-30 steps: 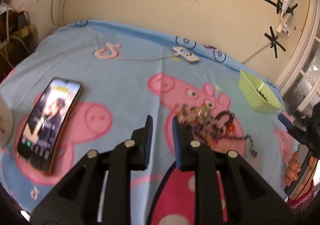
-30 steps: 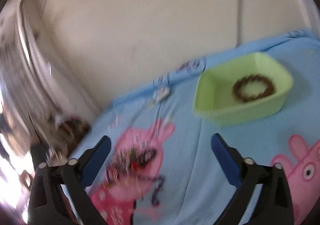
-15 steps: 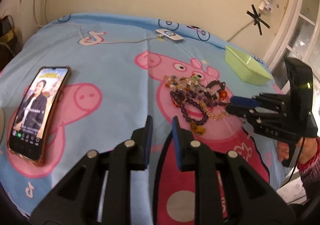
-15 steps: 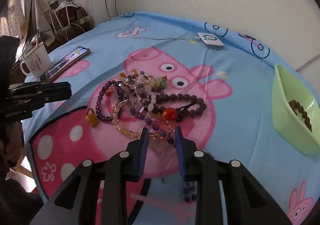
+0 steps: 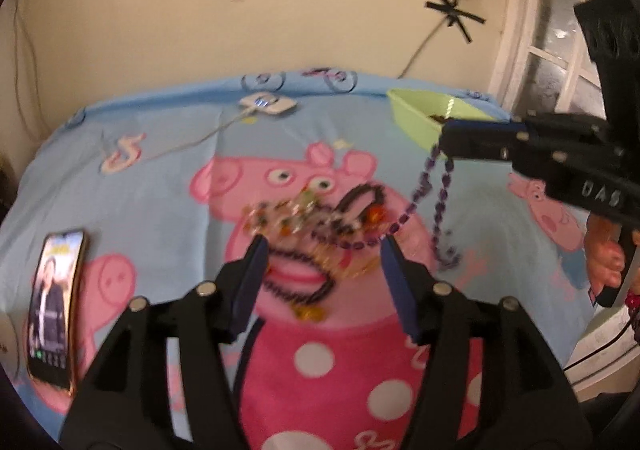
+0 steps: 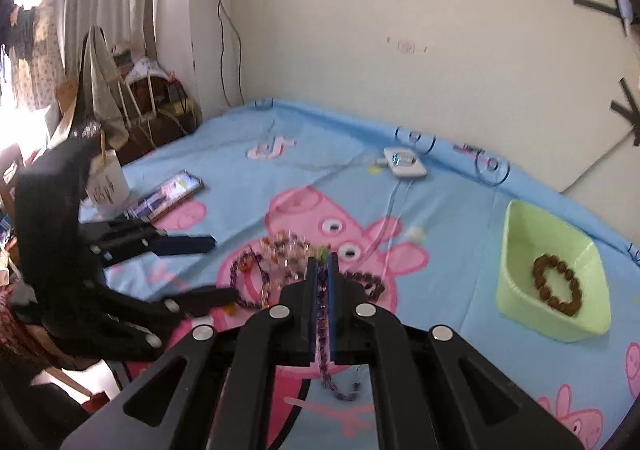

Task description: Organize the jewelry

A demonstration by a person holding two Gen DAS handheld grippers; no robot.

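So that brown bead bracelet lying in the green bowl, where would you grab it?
Pinch the brown bead bracelet across one side of its ring, coming straight down from above. It lies flat on the green bowl's floor, and the sloped walls block any sideways approach; the open centre leaves room for one finger.

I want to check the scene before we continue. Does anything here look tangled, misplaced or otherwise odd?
Yes. The jewelry pile on the bedsheet is knotted together. The right gripper is shut on a purple bead strand whose other end still trails into the pile. The green tray holds only one brown bracelet.
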